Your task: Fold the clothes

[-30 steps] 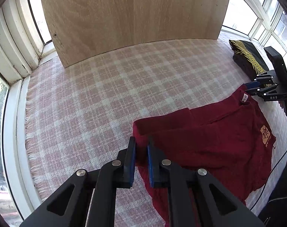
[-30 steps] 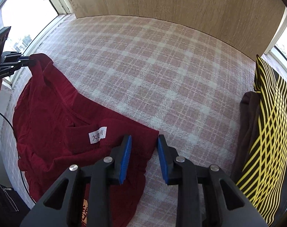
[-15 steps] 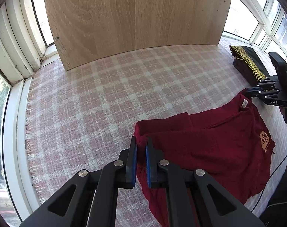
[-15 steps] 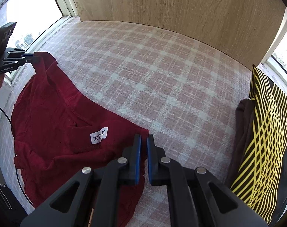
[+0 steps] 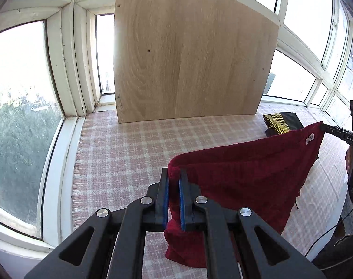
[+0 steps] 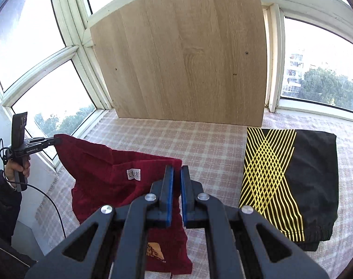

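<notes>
You've got both grippers, left [image 5: 173,197] and right [image 6: 175,195], with fingers clamped on the red shirt [image 5: 246,174], its top edge stretched between them off the bench [image 5: 130,151], probably so it hangs flat; folded shorts [image 6: 290,181] sit at 3 o'clock.

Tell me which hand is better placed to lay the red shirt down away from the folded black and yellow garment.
Left, probably. The left gripper grips the red shirt over bare checked cloth; the right gripper holds its corner beside the black and yellow garment.

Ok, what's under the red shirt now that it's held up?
Under the red shirt the pink plaid tablecloth shows. The cloth directly behind its hanging folds is hidden.
</notes>
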{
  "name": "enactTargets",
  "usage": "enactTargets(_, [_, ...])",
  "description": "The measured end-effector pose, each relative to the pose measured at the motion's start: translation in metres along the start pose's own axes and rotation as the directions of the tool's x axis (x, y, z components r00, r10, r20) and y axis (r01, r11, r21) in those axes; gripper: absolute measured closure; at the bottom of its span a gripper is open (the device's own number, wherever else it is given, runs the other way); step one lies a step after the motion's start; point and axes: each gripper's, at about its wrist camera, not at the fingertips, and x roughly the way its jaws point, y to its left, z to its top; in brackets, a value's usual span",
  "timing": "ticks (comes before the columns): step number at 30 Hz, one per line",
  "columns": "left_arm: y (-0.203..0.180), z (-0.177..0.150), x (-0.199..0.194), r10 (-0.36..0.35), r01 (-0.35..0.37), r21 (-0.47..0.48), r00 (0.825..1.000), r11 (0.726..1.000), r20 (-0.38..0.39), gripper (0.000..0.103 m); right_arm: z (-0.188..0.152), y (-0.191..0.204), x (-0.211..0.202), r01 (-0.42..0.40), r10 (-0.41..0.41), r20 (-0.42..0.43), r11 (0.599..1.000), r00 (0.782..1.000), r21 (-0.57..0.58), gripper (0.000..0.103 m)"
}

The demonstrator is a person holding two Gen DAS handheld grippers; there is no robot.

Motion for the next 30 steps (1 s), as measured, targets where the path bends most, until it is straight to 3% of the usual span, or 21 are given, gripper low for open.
enactTargets(7, [-0.038,0.001,-0.122,-0.028,0.022,0.037,0.981,0.999,0.193,0.096,0.003,0.033,-0.111,0.025,-0.016,0.182,0.999,0.983,-0.048,0.097])
enactTargets(11, [-0.062,-0.003,-0.162,-0.032,0.013,0.090,0.977,0.996,0.213,0.096,-0.004,0.040,-0.153,0.039,-0.030,0.212,0.998,0.977,-0.042,0.097])
enactTargets(15, [-0.063,0.003,-0.164,-0.036,0.021,0.088,0.984,0.996,0.177,0.096,-0.004,0.038,-0.158,0.048,-0.043,0.188,0.999,0.981,-0.022,0.097])
enactTargets(19, [-0.045,0.012,-0.105,-0.023,0.019,0.065,0.998,0.998,0.061,0.096,0.000,0.023,-0.101,0.057,-0.055,0.081,0.998,0.995,-0.017,0.097])
enactTargets(23, [-0.013,0.010,0.005,-0.017,0.017,-0.001,0.995,1.000,-0.102,0.096,-0.007,-0.008,0.018,0.126,-0.132,-0.094,0.990,0.987,-0.070,0.097])
enactTargets(25, [0.007,0.000,0.077,-0.004,-0.005,-0.041,0.977,0.999,-0.215,0.090,-0.016,-0.035,0.091,0.153,-0.163,-0.229,0.986,0.960,-0.060,0.097])
enactTargets(27, [0.021,-0.018,0.138,0.041,-0.063,-0.056,0.940,0.996,-0.338,0.090,-0.030,-0.057,0.156,0.199,-0.216,-0.389,0.976,0.896,-0.084,0.092])
enactTargets(28, [0.025,-0.025,0.157,0.070,-0.092,-0.041,0.923,0.995,-0.378,0.090,-0.036,-0.063,0.175,0.216,-0.241,-0.429,0.970,0.870,-0.107,0.092])
enactTargets(29, [0.027,-0.028,0.163,0.076,-0.094,-0.028,0.920,0.995,-0.383,0.090,-0.042,-0.068,0.192,0.232,-0.267,-0.459,0.964,0.847,-0.131,0.092])
enactTargets(30, [0.029,-0.032,0.169,0.082,-0.095,-0.016,0.918,0.995,-0.388,0.090,-0.045,-0.071,0.198,0.225,-0.266,-0.471,0.964,0.841,-0.141,0.092])
